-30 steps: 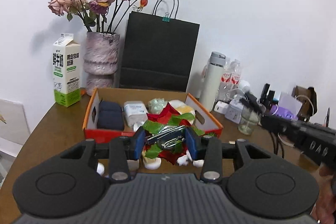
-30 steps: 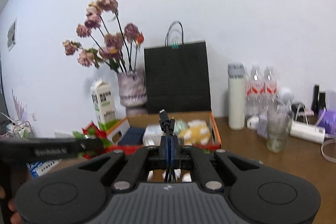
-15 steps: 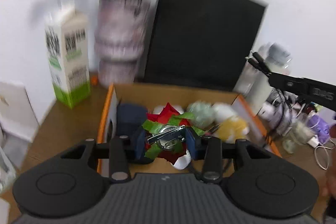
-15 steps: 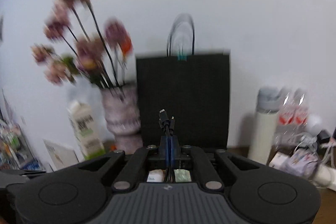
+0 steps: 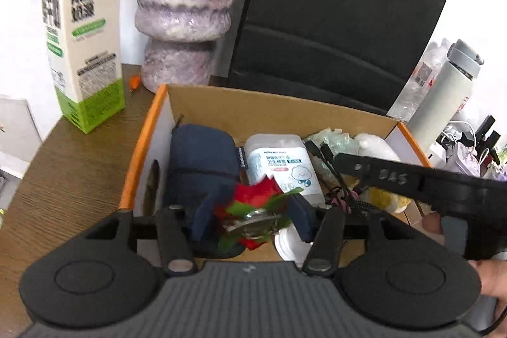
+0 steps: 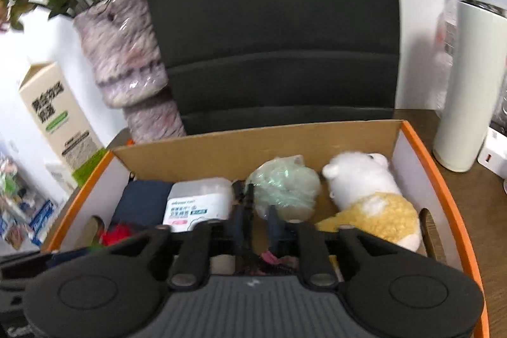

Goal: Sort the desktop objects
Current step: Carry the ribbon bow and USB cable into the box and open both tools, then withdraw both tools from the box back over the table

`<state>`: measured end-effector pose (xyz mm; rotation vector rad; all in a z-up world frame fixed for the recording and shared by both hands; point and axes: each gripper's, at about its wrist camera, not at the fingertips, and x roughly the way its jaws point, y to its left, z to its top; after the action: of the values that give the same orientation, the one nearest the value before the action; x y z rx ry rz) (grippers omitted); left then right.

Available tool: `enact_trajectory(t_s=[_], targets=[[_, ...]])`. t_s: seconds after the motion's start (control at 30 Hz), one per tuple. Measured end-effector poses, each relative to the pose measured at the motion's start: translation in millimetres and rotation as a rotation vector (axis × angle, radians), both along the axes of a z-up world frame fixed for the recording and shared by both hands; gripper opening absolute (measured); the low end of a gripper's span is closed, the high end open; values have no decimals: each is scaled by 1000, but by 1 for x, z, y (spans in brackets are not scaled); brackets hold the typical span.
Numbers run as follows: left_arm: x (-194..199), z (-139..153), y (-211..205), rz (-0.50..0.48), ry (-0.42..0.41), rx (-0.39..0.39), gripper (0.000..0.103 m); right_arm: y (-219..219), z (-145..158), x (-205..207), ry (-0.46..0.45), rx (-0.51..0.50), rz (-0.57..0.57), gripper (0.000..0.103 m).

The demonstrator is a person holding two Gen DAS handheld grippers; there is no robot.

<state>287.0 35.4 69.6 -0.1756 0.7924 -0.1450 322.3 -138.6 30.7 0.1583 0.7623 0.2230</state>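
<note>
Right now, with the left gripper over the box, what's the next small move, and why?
Probably open the left gripper a bit wider. Its jaws have just been opening, yet the flower clip hangs between them, above the box beside the pouch; more gap should let it drop in.

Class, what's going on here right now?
A person holds both grippers over the orange-rimmed cardboard box. The jaws of the left gripper have just been opening, with a red-and-green flower clip between them. Those of the right gripper have just been opening too; a thin black cable lies against one finger. Both look ready to drop in.
</note>
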Motion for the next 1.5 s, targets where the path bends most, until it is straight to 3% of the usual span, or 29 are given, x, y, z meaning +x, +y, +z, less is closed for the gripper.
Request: enact_trajectory(t_s=[0.2, 0.37, 0.5, 0.57, 0.7, 0.77, 0.93, 1.03, 1.17, 1.5], targets=[[-32, 27, 0, 2, -47, 17, 71, -9, 39, -32, -54, 2, -27, 31], [-82, 32, 1, 17, -98, 29, 78, -17, 52, -89, -118, -43, -33, 45], [-122, 26, 4, 25, -106, 37, 82, -30, 39, -143, -128, -38, -18, 48], [-147, 21, 9, 49, -126, 30, 84, -35, 29, -167, -125, -24, -13, 56], [-197, 9, 17, 61, -166, 6, 89, -49, 9, -216, -90, 2, -10, 59], [-220, 1, 19, 62, -158, 2, 89, -55, -1, -240, -74, 3, -13, 66], [-267, -11, 14, 66, -149, 14, 91, -70, -18, -300, -95, 41, -14, 72], [-295, -20, 9, 68, -142, -8, 92, -68, -17, -320, -119, 13, -5, 74], [-324, -29, 2, 63, -153, 24, 96, -59, -16, -336, -150, -43, 54, 87], [-341, -52, -7, 43, -139, 71, 99, -54, -41, -350, -90, -64, 73, 87]])
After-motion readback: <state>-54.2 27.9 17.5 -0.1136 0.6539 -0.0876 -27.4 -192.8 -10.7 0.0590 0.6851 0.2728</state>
